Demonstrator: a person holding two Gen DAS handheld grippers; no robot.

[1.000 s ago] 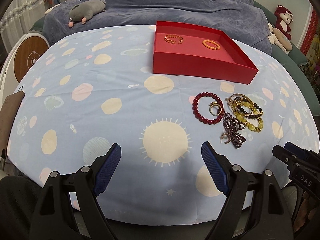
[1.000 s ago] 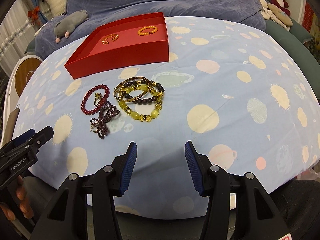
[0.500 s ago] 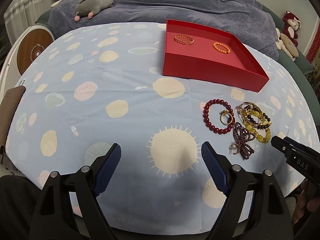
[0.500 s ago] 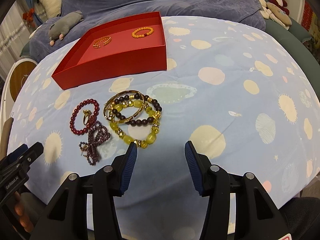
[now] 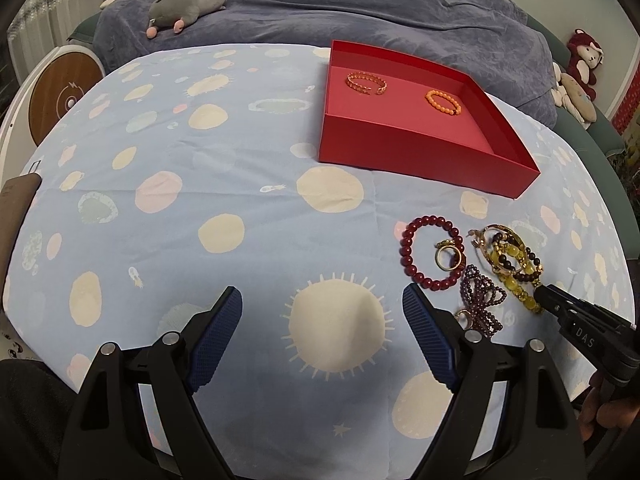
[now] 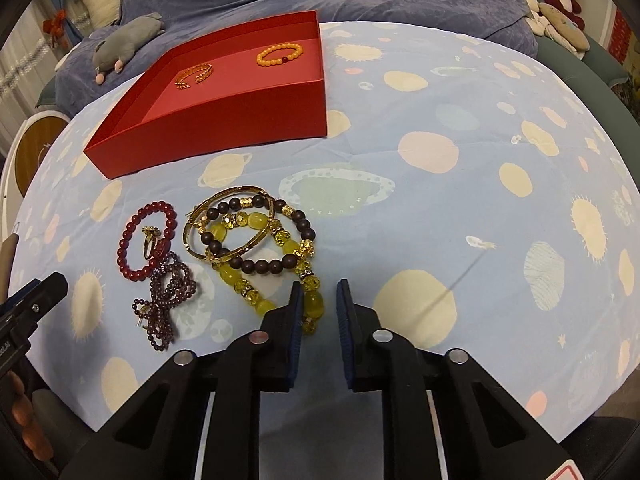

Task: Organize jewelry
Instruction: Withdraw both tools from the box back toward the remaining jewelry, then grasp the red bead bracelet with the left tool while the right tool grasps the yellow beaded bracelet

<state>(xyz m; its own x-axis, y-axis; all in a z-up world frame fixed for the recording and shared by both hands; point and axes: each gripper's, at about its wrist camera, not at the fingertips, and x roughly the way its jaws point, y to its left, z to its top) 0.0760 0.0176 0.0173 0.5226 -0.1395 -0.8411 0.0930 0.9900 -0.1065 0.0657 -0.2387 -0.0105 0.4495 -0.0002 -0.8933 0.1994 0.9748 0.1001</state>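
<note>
A red box (image 5: 400, 148) at the back of the table holds a gold chain bangle (image 5: 366, 82) and an orange bead bracelet (image 5: 442, 102). In front of it lie a red bead bracelet (image 6: 124, 248) with a ring (image 6: 150, 240) inside it, a purple bead bow (image 6: 168, 292), a gold bangle (image 6: 224, 196), a dark bead bracelet (image 6: 264, 266) and a yellow bead bracelet (image 6: 256, 222). My right gripper (image 6: 318, 292) is drawn in on a yellow bead at that bracelet's near end. My left gripper (image 5: 322, 304) stands open over bare cloth, left of the pile.
A light blue cloth with planets and suns (image 5: 200, 168) covers the table, which drops off at the near edge. Behind it lies a blue blanket (image 5: 360, 12) with a grey plush toy (image 5: 184, 4). More plush toys (image 5: 580, 80) sit at the far right.
My right gripper has moved up to the jewelry pile and its jaws have narrowed from half open onto the yellow bead. The left gripper stays wide open.
</note>
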